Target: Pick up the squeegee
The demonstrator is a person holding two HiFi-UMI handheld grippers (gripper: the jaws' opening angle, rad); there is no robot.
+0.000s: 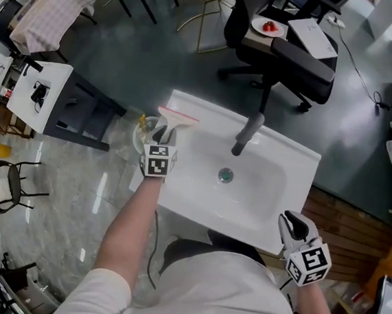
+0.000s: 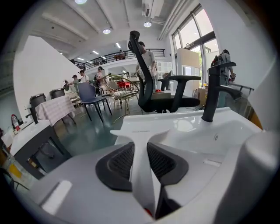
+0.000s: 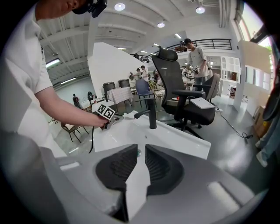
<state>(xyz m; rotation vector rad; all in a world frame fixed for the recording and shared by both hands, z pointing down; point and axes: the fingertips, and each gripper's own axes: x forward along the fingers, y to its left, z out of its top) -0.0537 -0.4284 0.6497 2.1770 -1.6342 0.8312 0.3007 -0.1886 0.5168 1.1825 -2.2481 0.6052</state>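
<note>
One squeegee lies at the sink's far left corner. Its red-edged blade sits crosswise on the rim, and the white handle runs back toward the person. The left gripper lies straight along that handle, so the handle points into the jaws and the blade is just beyond the fingertips. The left gripper view shows what the head view hides under the marker cube: both dark pads press on the handle, pinching it, with the T of the blade ahead. I judge that the lift only needs to go upward, clear of the rim. The right gripper hangs at the sink's near right edge, well apart from the squeegee, with the faucet between them. Its own view shows jaws slightly apart with nothing in the gap.
</note>
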